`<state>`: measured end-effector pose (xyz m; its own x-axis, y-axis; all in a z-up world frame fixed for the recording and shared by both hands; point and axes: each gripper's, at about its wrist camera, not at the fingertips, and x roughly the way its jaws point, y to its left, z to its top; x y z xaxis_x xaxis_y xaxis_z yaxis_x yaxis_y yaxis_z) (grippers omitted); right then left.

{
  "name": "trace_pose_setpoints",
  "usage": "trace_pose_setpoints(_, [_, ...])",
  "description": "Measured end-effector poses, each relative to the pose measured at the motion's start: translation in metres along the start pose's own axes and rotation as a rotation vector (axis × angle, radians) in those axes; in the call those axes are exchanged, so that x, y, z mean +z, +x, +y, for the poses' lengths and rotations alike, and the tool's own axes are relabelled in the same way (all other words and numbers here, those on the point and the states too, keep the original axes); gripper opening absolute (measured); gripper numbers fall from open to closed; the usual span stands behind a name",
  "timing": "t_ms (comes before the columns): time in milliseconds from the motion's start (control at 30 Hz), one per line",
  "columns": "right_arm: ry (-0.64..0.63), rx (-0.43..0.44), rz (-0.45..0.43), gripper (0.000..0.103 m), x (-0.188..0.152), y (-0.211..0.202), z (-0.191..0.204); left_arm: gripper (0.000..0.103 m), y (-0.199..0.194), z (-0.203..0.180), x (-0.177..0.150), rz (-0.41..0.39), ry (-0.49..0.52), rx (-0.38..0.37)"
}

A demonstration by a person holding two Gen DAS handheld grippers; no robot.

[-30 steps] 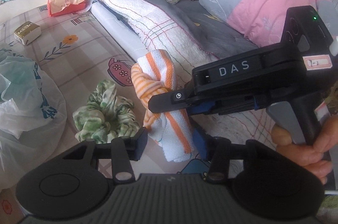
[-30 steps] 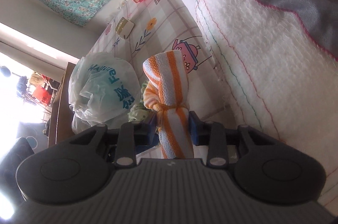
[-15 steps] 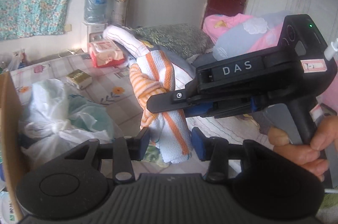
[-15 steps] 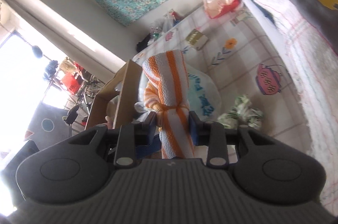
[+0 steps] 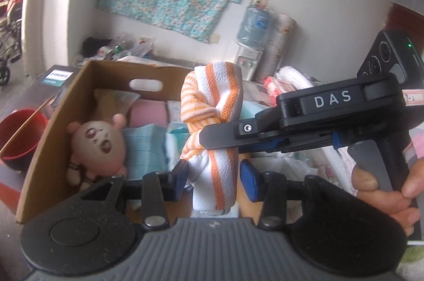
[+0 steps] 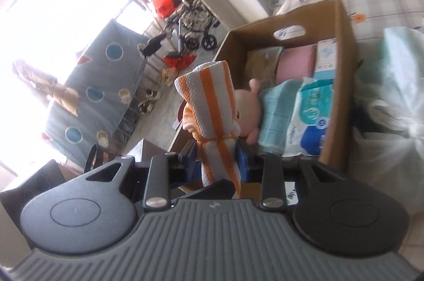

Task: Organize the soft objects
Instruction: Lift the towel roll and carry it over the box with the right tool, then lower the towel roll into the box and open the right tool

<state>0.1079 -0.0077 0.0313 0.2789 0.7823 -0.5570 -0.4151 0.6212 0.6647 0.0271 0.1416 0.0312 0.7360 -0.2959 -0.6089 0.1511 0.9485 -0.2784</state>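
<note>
The right tongs point(image 5: 209, 140) are pinching a rolled orange-striped towel point(image 5: 212, 127) above a cardboard box point(image 5: 53, 127), where a pink doll point(image 5: 96, 143) is lying beside folded cloths point(image 5: 145, 145).

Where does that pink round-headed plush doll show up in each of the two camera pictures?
Left wrist view: the pink round-headed plush doll lies at lower left, in the near left corner of the brown cardboard box.
Right wrist view: only partly seen at centre, behind the orange-and-white striped rolled towel.
Shared landmark: the box's oval handle cut-out.

Orange-striped knotted towel point(image 5: 212, 137) — upright — above box point(image 5: 53, 122)
</note>
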Motion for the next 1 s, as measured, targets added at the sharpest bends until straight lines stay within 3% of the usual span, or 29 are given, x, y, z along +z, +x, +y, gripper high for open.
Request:
trace_pose_setpoints(100, [-0.035,-0.003,0.114,0.031,0.011,0.054,0.019,0.043,0.003,0.037,-0.003,0.034,-0.076,0.066])
trace_pose_setpoints(233, [-0.016,0.002,0.266,0.031,0.017,0.121,0.023,0.043,0.003,0.068,-0.016,0.088,-0.092,0.148])
trace_pose_setpoints(533, [0.012,-0.002,0.518,0.033,0.007,0.208,0.005,0.045,0.002,0.091,-0.020,0.121,-0.107,0.164])
trace_pose_setpoints(700, [0.013,-0.002,0.556,0.043,0.005,0.217,0.005,0.047,0.005,0.092,-0.019,0.128,-0.115,0.165])
trace_pose_setpoints(933, [0.050,0.020,0.469,0.048,0.015,0.198,-0.003,0.053,0.000,0.083,-0.023,0.104,-0.093,0.153])
trace_pose_setpoints(1000, [0.054,0.021,0.428,0.049,0.017,0.183,-0.005,0.061,-0.004,0.077,-0.021,0.078,-0.079,0.142])
